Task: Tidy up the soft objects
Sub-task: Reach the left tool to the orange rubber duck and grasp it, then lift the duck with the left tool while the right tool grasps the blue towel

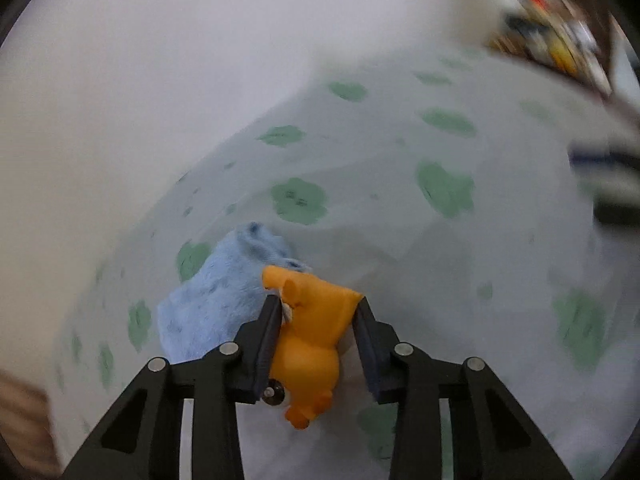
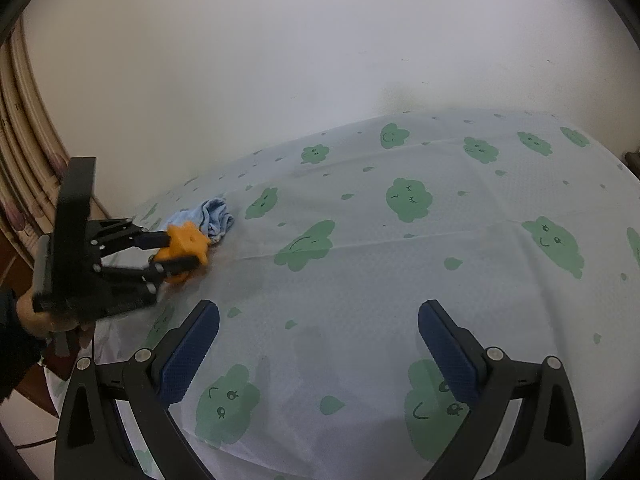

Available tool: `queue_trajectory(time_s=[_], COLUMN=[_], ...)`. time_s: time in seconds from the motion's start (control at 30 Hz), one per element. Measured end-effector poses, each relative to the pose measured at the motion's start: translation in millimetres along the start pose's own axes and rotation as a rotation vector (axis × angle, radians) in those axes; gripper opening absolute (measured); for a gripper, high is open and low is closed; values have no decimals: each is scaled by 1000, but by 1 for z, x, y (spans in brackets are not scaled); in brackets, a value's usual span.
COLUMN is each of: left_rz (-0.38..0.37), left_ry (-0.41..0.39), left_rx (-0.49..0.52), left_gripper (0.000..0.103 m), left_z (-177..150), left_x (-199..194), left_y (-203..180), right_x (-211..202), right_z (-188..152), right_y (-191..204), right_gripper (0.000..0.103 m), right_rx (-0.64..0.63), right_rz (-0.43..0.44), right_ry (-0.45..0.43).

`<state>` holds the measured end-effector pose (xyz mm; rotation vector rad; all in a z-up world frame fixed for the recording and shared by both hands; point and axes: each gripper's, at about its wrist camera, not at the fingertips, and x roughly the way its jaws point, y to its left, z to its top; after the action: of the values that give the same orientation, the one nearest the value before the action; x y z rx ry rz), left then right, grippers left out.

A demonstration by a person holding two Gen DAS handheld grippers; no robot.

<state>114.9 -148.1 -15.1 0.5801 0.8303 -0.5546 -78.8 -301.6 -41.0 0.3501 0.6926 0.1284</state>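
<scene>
- Left gripper (image 1: 318,306) clamps an orange toy (image 1: 310,332) beside a blue cloth (image 1: 224,296).
- Right gripper (image 2: 318,334) hangs wide open, empty, above the cloud-print sheet (image 2: 400,280).
- No legible writing.

Blurred clutter (image 1: 556,28), upper right

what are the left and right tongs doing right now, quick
Left tongs: closed on the orange plush toy, beside the blue cloth.
Right tongs: open, holding nothing, above the sheet.
</scene>
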Motion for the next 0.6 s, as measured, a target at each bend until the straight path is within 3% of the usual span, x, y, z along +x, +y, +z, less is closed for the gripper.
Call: queue_trajectory(time_s=[0.23, 0.6], left_rz=[-51, -74], left_ry=[-62, -92], left_rx=[-398, -736], left_gripper=[35, 35], left_z=[-33, -116], left_x=[-56, -142], left_y=[26, 20], right_x=[1, 3], right_z=[-1, 0], right_y=[-3, 1], right_gripper=[99, 101], right_rx=[6, -25], right_rz=[-3, 2], right_ry=[-1, 19])
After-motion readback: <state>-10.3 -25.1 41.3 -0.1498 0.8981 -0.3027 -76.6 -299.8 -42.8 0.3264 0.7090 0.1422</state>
